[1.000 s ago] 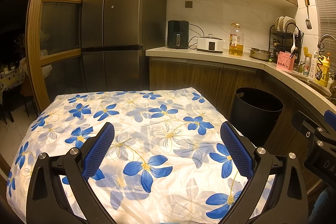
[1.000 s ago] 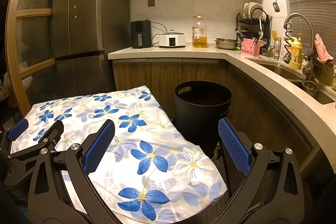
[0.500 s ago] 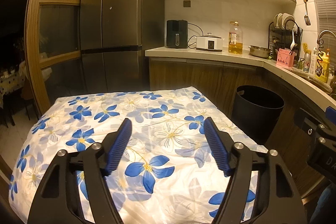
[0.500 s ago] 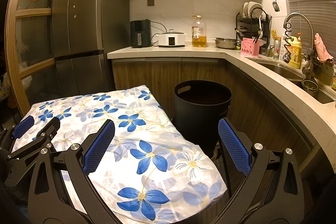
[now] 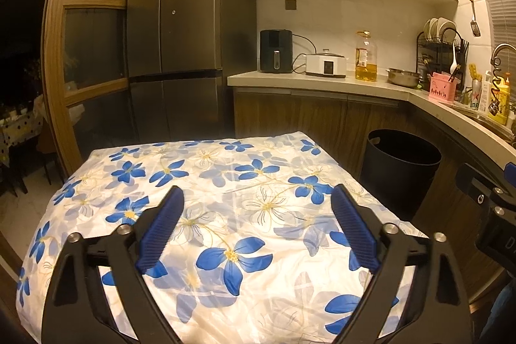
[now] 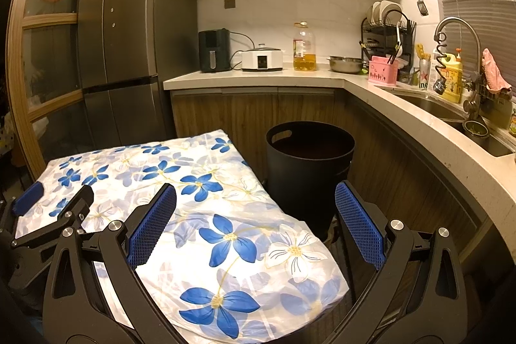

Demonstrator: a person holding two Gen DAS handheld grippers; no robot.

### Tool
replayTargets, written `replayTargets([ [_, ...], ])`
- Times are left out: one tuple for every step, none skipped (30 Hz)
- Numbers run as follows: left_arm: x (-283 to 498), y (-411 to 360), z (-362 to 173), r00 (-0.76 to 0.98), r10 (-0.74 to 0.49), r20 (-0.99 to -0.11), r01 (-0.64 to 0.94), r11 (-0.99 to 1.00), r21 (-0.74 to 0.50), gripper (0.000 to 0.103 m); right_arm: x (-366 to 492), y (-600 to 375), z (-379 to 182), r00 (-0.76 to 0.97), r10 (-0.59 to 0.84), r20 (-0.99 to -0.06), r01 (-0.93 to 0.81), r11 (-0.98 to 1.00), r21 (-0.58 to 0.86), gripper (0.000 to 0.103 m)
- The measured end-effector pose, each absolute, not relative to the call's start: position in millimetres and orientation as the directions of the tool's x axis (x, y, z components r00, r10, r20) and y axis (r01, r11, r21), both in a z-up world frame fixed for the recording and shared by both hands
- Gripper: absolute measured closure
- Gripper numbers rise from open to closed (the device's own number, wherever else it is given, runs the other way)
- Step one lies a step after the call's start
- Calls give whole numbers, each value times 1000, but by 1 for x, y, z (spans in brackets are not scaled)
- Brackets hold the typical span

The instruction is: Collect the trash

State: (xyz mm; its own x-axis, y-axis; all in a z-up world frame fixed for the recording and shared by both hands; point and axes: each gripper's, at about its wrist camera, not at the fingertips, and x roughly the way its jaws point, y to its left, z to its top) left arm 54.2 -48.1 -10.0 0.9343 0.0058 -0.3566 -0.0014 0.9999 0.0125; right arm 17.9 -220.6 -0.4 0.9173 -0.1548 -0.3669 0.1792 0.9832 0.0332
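Above a table under a cloth (image 5: pixel 225 215) printed with blue flowers, the left gripper (image 5: pixel 258 211) has just been opening its jaws again and they stand wide with nothing between them; the right gripper (image 6: pixel 256 208) is spread just as wide and empty. No trash shows on the cloth in either view; the black bin (image 6: pixel 309 170) stands on the floor just beside the table's far right corner, against the wooden cabinets. Only the right wrist view takes in the sink (image 6: pixel 451 115), the curved tap (image 6: pixel 458 31) and a pink rag (image 6: pixel 493 73) hung beside it, and it looks into the bin's dark mouth, whose contents cannot be made out. Only the left wrist view shows a dim side room with a dotted tablecloth (image 5: pixel 16 131). Writing is scarce: a can by the pink caddy (image 6: pixel 383 70) shows "ne", and the fridge (image 5: pixel 180 21) stickers are too small to read. Each view cuts off the other gripper at its edge.
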Motion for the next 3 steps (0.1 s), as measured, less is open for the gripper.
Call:
replayTargets([
  [54,-47,-10,934,11,-356,-7,1000,12,6,18,-221,-1,917,-156,-367,181,983,34,5],
  [53,-47,-9,936,13,-352,-10,1000,8,6,18,-221,-1,917,-157,-368,182,983,34,5],
  [54,-46,-9,936,14,-351,-13,1000,4,6,19,-221,-2,916,-156,-369,182,983,36,5],
])
